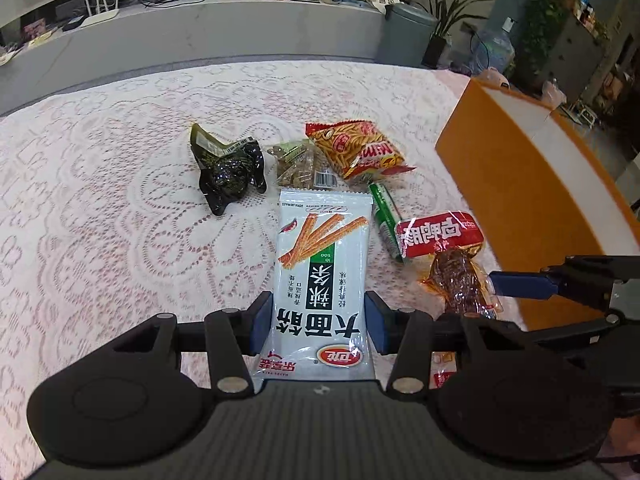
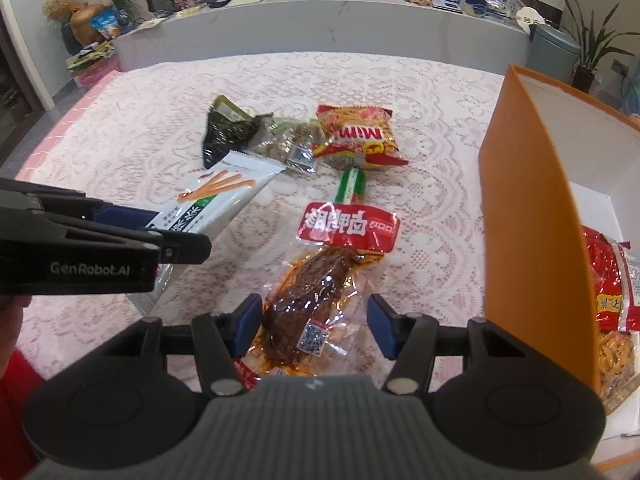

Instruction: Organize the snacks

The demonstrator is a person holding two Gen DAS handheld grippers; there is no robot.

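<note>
- Step in hand: pickup of two snacks, judged midway through sorting into the orange box (image 2: 532, 216) at right.
- Left claw (image 1: 318, 326): pads closed against the white spicy-strip packet (image 1: 320, 276), which appears lifted off the lace counter (image 1: 100, 208).
- Right claw (image 2: 316, 326): jaws wide apart, straddling the red-label meat packet (image 2: 320, 280), not gripped.
- Next move: right claw to be closed, then both packets carried right into the box.

The left gripper (image 1: 318, 322) is held low and level, its blue pads set against both sides of a white packet. The right gripper (image 2: 316, 322) is held beside it, jaws spread apart.
</note>
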